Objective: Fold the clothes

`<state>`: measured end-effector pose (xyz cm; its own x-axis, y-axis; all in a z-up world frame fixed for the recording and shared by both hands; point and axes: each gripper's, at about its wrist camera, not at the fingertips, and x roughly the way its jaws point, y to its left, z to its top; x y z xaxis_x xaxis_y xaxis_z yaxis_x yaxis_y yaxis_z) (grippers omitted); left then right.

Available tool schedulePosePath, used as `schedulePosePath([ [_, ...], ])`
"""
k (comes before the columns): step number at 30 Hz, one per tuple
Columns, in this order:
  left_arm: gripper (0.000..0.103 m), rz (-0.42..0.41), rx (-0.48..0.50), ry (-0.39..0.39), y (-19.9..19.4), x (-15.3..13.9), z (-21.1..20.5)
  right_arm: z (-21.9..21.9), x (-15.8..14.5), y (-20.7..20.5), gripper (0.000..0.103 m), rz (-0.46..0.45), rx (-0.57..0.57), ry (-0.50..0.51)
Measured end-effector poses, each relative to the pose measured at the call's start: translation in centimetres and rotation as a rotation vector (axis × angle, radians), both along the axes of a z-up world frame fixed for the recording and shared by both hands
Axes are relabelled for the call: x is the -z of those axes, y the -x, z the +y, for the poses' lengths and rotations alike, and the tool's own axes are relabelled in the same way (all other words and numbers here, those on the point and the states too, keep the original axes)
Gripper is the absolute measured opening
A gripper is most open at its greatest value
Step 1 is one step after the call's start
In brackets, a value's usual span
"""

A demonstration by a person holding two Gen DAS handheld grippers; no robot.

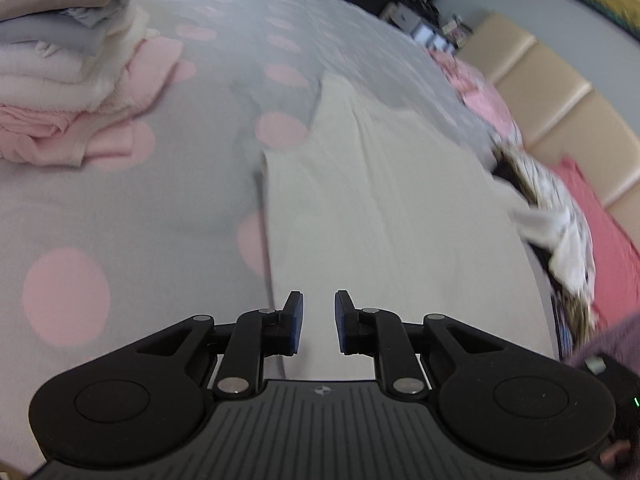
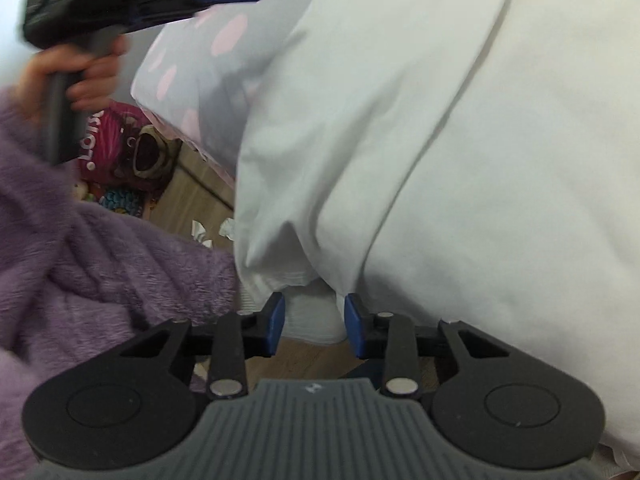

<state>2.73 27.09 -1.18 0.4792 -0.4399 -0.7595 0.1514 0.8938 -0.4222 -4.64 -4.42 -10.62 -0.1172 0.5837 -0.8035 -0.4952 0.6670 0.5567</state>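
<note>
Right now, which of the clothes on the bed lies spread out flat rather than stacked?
The cream garment under the left gripper. The others sit folded in a stack at the far left.

You are at a bed with a grey bedspread dotted pink, a padded beige headboard behind it. Below lies wood-look flooring, a bright pink cartoon bag resting there.

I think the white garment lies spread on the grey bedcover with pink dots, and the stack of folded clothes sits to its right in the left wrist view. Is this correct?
Not quite. In the left wrist view the stack of folded clothes sits to the left of the white garment, at the upper left, not to its right. The garment does lie spread on the grey bedcover with pink dots.
</note>
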Motion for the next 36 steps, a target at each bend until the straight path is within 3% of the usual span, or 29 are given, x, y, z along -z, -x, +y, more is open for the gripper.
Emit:
schedulePosePath([
  [3, 0.015, 0.047, 0.111, -0.094, 2.4, -0.5, -1.8, 3.2, 1.8, -0.1, 0.037, -0.025, 0.03, 0.033],
  [5, 0.027, 0.086, 0.184, -0.146, 4.1, -0.5, -2.8, 3.9, 2.5, 0.0, 0.037, -0.033, 0.05, 0.037],
  [8, 0.03, 0.134, 0.272, -0.208, 6.3, 0.1, -4.1, 4.2, 2.9, 0.3, 0.037, -0.054, 0.059, 0.038],
  [12, 0.035, 0.194, 0.323, -0.252, 8.2, 1.5, -5.1, 4.5, 3.0, 0.7, 0.037, -0.09, 0.059, 0.025],
  [14, 0.042, 0.236, 0.342, -0.278, 8.6, 2.5, -5.7, 4.8, 3.2, 0.9, 0.037, -0.097, 0.056, 0.014],
  [19, 0.042, 0.333, 0.4, -0.337, 9.1, 6.0, -7.0, 6.4, 4.3, 2.0, 0.03, -0.095, 0.073, 0.003],
  [21, 0.041, 0.337, 0.408, -0.325, 9.0, 6.8, -7.4, 6.6, 4.8, 2.0, 0.013, -0.1, 0.091, 0.0],
  [22, 0.036, 0.333, 0.41, -0.307, 8.9, 7.1, -7.5, 6.8, 5.0, 2.0, 0.008, -0.096, 0.1, 0.0],
  [23, 0.023, 0.335, 0.409, -0.285, 8.8, 7.2, -7.5, 6.8, 5.1, 2.0, 0.002, -0.088, 0.109, 0.0],
  [25, 0.005, 0.349, 0.409, -0.288, 8.8, 7.1, -7.3, 6.5, 4.8, 2.1, 0.001, -0.063, 0.127, -0.02],
  [26, 0.002, 0.356, 0.409, -0.29, 8.8, 7.1, -7.3, 6.2, 4.5, 2.1, 0.001, -0.051, 0.135, -0.035],
  [32, 0.0, 0.389, 0.382, -0.322, 8.8, 7.1, -7.1, 3.9, 3.4, 2.7, 0.001, -0.003, 0.156, -0.024],
  [36, 0.0, 0.433, 0.382, -0.387, 8.7, 8.2, -7.4, 3.5, 4.1, 2.5, 0.001, -0.003, 0.159, 0.003],
])
